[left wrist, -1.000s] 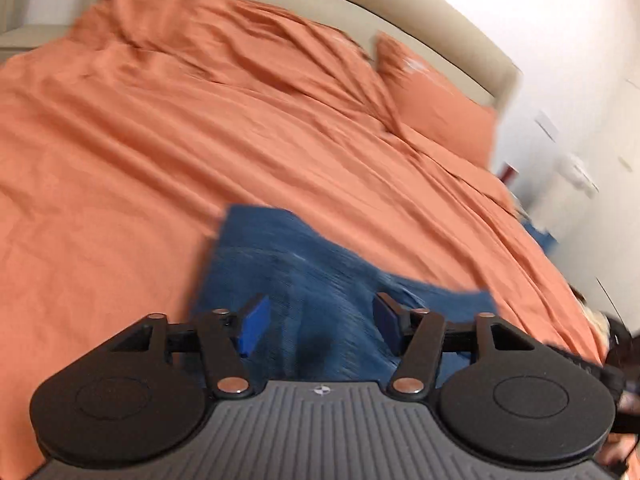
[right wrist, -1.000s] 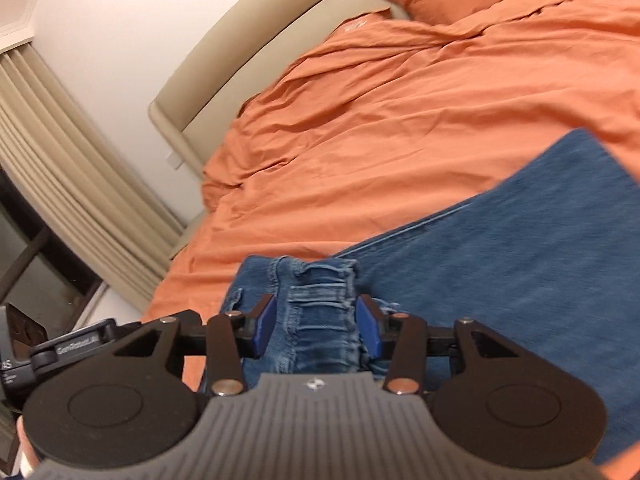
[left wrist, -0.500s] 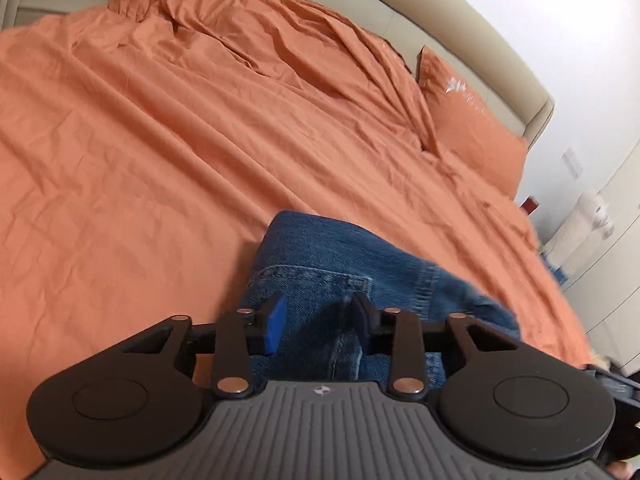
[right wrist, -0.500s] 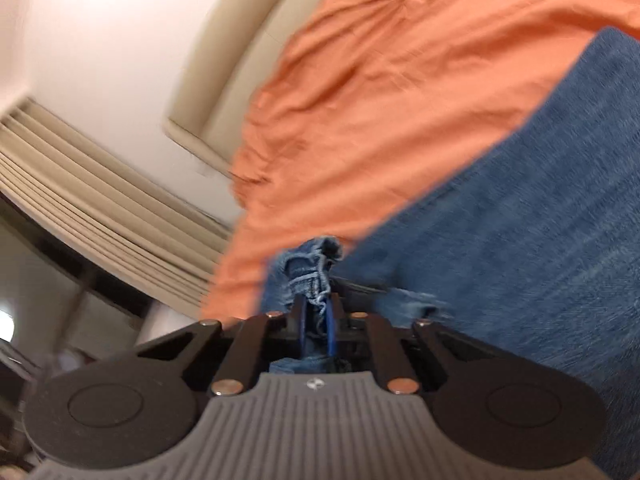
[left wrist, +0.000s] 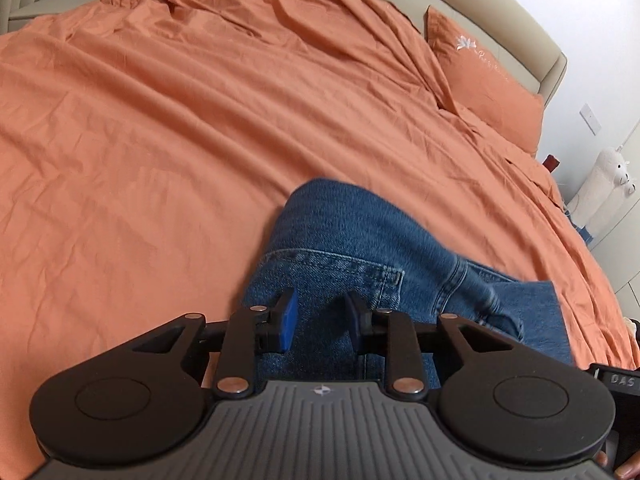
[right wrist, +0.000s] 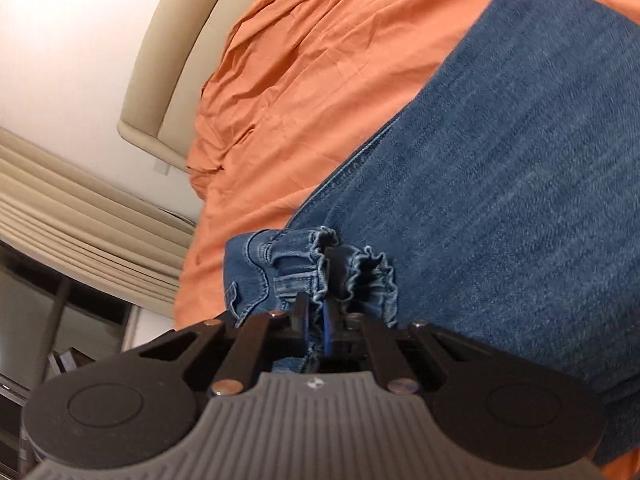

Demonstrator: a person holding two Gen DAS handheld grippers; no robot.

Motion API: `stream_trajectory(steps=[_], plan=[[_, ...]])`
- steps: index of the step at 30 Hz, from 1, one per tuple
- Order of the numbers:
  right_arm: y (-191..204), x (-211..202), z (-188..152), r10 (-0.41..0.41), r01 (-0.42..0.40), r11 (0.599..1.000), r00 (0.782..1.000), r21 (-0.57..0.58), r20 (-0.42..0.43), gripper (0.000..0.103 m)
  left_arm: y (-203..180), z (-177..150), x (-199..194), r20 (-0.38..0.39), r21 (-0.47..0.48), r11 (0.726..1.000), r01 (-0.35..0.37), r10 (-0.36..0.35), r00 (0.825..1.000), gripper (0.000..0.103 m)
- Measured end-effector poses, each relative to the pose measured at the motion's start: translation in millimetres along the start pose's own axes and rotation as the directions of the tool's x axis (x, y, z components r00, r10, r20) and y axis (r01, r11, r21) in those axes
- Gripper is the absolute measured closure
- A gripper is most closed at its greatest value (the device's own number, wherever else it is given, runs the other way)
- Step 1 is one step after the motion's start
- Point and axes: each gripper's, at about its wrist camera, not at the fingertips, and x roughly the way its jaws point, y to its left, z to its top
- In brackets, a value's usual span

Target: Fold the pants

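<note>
Blue denim pants (left wrist: pixel 352 240) lie on an orange bedspread (left wrist: pixel 160 140), bulging upward in a fold. My left gripper (left wrist: pixel 320 320) is open, its blue-padded fingers straddling the denim near a back pocket seam. In the right wrist view the pants (right wrist: pixel 520 160) spread across the bedspread (right wrist: pixel 320 60). My right gripper (right wrist: pixel 316 320) is shut on the bunched, frayed waistband edge (right wrist: pixel 320 268) of the pants.
A beige padded headboard (left wrist: pixel 500 20) runs behind the bed, with an orange pillow (left wrist: pixel 488 88) against it. A white plush toy (left wrist: pixel 608 184) stands beside the bed at right. Beige curtains (right wrist: pixel 80 208) hang beyond the bed's corner.
My right gripper closed on the waistband and lifted it. The left gripper narrowed its opening and moved over the pocket area as the denim folded upward.
</note>
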Motion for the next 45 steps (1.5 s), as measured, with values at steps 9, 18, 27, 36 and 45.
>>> stream_trajectory(steps=[9, 18, 27, 36, 45], plan=[[-30, 4, 13, 0.073, -0.077, 0.983, 0.997, 0.166, 0.028, 0.068, -3, 1, 1, -0.007, 0.013, 1.000, 0.005, -0.005, 1.000, 0.073], [-41, 25, 8, 0.166, -0.163, 0.961, 0.986, 0.224, 0.002, 0.086, -4, 2, 2, -0.005, 0.020, 1.000, -0.008, 0.008, 1.000, 0.074], [45, 3, 16, 0.004, 0.000, 0.993, 0.999, -0.120, 0.032, 0.090, 9, 19, -40, 0.124, -0.096, 0.994, 0.043, -0.031, 0.992, 0.073], [212, -29, 61, -0.129, 0.141, 0.904, 0.990, -0.403, 0.056, 0.092, 35, 21, -58, 0.203, -0.205, 0.970, 0.133, -0.091, 0.975, 0.073], [212, -91, 102, -0.314, 0.360, 0.825, 0.933, -0.435, 0.176, 0.092, -3, 12, -46, 0.122, -0.030, 0.981, 0.189, -0.184, 0.975, 0.071]])
